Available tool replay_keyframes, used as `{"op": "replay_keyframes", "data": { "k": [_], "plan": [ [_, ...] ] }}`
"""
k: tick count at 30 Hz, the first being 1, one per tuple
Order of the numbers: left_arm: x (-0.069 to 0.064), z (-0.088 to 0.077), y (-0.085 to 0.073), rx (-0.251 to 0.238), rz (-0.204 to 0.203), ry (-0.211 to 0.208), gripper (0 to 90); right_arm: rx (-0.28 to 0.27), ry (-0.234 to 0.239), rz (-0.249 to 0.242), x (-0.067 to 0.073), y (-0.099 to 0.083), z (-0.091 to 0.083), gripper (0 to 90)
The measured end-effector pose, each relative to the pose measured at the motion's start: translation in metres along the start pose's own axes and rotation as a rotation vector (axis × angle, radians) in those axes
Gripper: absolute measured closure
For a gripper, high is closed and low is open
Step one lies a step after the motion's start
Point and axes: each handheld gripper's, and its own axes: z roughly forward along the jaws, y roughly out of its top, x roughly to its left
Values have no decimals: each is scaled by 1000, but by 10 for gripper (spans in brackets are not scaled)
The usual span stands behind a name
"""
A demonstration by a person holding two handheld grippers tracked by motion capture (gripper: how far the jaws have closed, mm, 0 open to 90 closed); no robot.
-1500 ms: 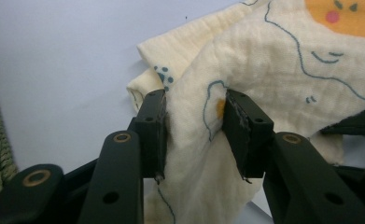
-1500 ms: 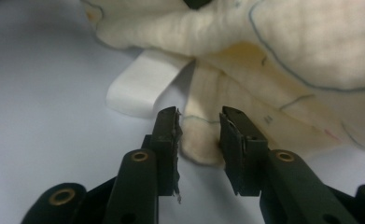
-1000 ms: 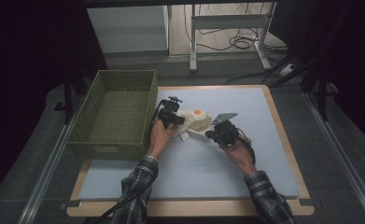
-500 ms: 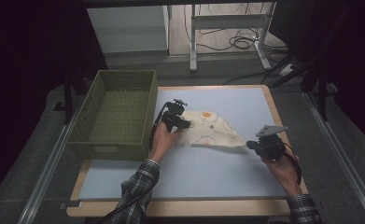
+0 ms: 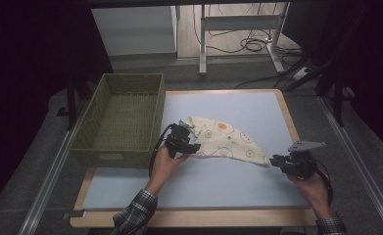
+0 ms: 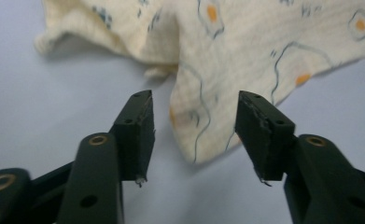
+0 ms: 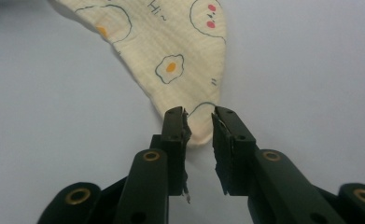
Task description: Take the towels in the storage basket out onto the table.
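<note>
Cream muslin cloth (image 5: 223,142) w/ fried-egg print lies spread on the pale blue desk (image 5: 238,181), just right of the green woven basket (image 5: 118,117), stretched from the left gripper (image 5: 191,147) toward the right gripper (image 5: 276,161). Step in hand looks like flattening or folding the cloth, w/ each gripper working one end. Left gripper (image 6: 194,126) is released: jaws stand wide apart, a floppy corner of the cloth (image 6: 203,116) lying btwn them but not pinched. Right gripper (image 7: 200,122) has jaws close together but w/ a visible gap, the rounded tip of the cloth (image 7: 171,51) sitting right at the jaw ends; looks let go or about to be, not clenched on fabric. To do this well: get the left gripper low so one jaw slides under the corner, bite only the corner, not a bunch of layers, since the fabric is wrinkled and doubled near that end. Close fully before lifting. On the right, reseat deeper on the tip if a pull is needed, as a tip-only hold on thin muslin prob slips. Keep both pulls gentle and level w/ the desk so the cloth stays flat and doesn't drag toward the basket.
</note>
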Motion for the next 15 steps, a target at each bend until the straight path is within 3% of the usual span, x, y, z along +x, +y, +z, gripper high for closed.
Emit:
{"op": "replay_keyframes", "data": {
  "k": [2,3,6,8,9,10,11,12,14,15],
  "plan": [
    [2,4,-9,-4,0,-1,489,-5,5,6,0,-1,0,718],
    [4,11,-15,-8,-21,-22,501,-10,14,18,0,-2,2,689],
    [5,20,-20,2,-23,-10,531,0,10,15,1,-2,9,664],
    [4,26,-23,-23,-4,17,611,31,-4,0,1,-1,23,644],
    [4,26,-23,-23,-4,17,679,31,-4,0,1,-1,23,644],
    [4,28,-24,-32,-9,3,679,39,-5,2,1,-1,27,652],
    [3,29,-25,-37,-20,-34,833,74,-1,-10,4,-3,37,762],
    [3,29,-25,-37,-20,-34,850,74,-1,-10,4,-3,37,762],
    [1,24,-27,-49,-20,-53,864,59,-28,-27,9,-3,38,873],
    [1,19,-28,-60,-21,-56,865,54,-29,-32,10,-2,36,875]
  ]
}}
